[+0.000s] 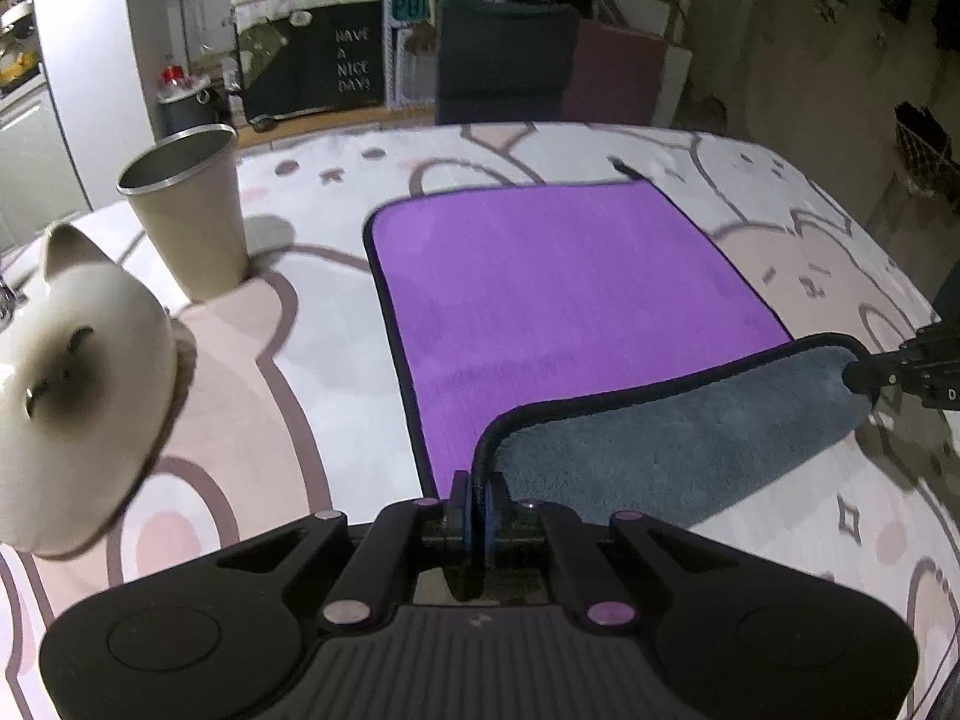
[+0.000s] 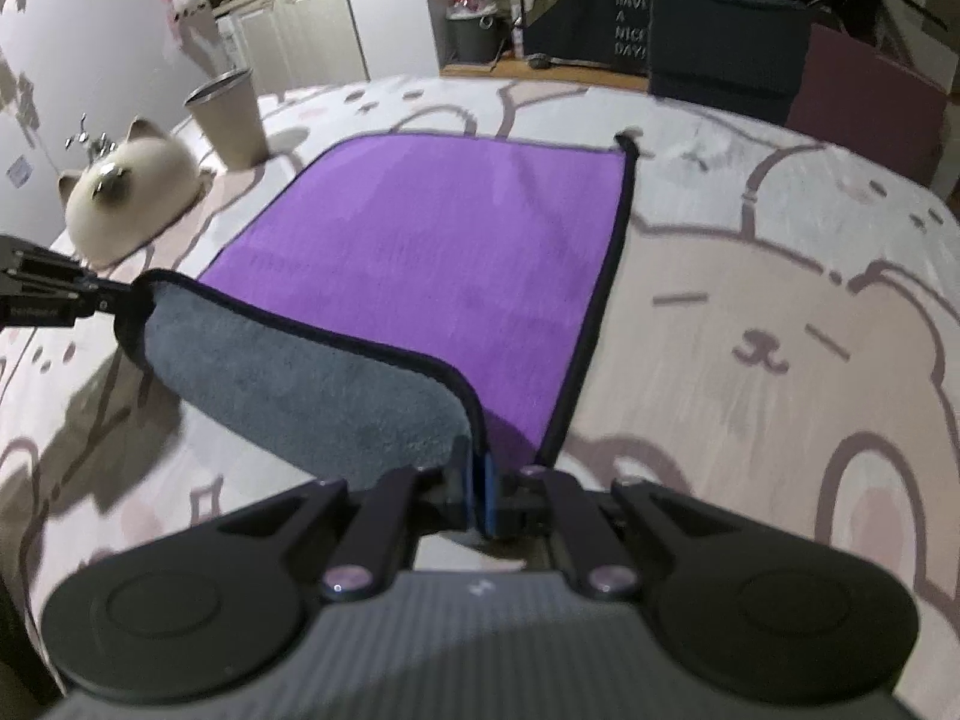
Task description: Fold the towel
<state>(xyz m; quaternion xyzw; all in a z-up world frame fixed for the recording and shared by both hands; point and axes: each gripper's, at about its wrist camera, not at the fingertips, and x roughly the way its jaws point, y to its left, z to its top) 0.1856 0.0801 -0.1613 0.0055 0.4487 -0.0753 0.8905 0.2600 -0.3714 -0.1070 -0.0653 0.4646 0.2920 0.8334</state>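
Observation:
A purple towel [image 1: 552, 294] with a black hem and a grey underside lies on the patterned table. Its near edge is lifted and curled over, showing the grey side [image 1: 678, 438]. My left gripper [image 1: 478, 501] is shut on the near left corner of the towel. My right gripper [image 2: 478, 480] is shut on the near right corner; it also shows at the right edge of the left wrist view [image 1: 858, 375]. In the right wrist view the towel [image 2: 432, 258] spreads away from me, its grey fold [image 2: 312, 390] stretched between both grippers. The left gripper shows there at the left edge [image 2: 120, 300].
A beige metal cup [image 1: 186, 216] and a white cat figurine [image 1: 78, 384] stand left of the towel on the bear-print tablecloth [image 2: 750, 330]. Chairs [image 1: 504, 60] and shelves stand beyond the far table edge.

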